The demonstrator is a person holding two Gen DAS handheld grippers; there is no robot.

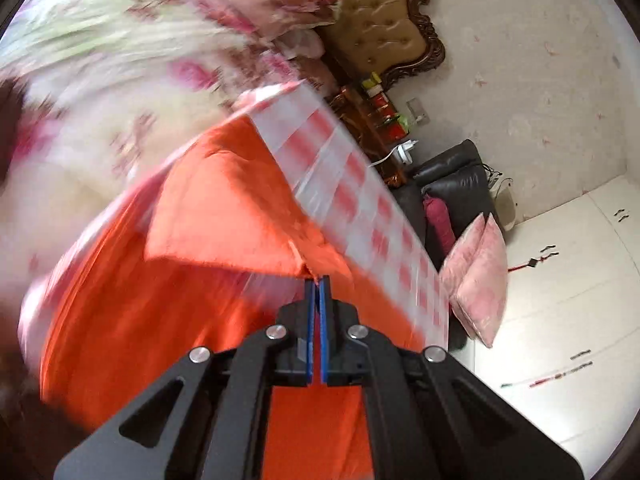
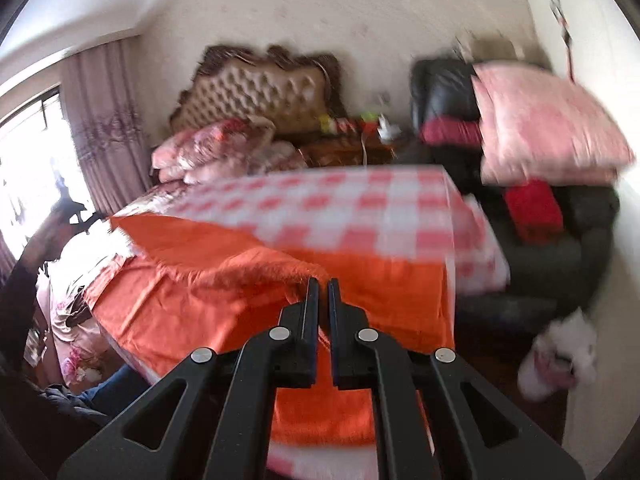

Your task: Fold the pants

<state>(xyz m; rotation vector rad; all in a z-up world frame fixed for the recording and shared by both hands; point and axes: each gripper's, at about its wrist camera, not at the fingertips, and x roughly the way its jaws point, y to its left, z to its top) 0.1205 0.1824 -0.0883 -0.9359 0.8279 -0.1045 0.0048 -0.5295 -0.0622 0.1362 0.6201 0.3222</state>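
Observation:
Orange pants [image 1: 224, 208] lie across a table under a red-and-white checked cloth [image 1: 360, 196]. My left gripper [image 1: 319, 280] is shut on a corner of the orange fabric and holds a lifted flap above the rest. In the right wrist view the same orange pants [image 2: 224, 256] show a raised, frayed hem. My right gripper [image 2: 323, 282] is pinched on that hem, its jaws nearly together with a thin gap. The checked cloth [image 2: 352, 208] stretches behind. Both views are motion-blurred.
A bed with floral bedding [image 1: 120, 52] and a tufted headboard [image 2: 260, 92] stands beyond the table. A black armchair [image 2: 560, 256] with pink cushions [image 2: 548, 120] stands on the right. A cluttered nightstand [image 2: 352, 148] sits between them. White tiled floor [image 1: 560, 320] lies beside the table.

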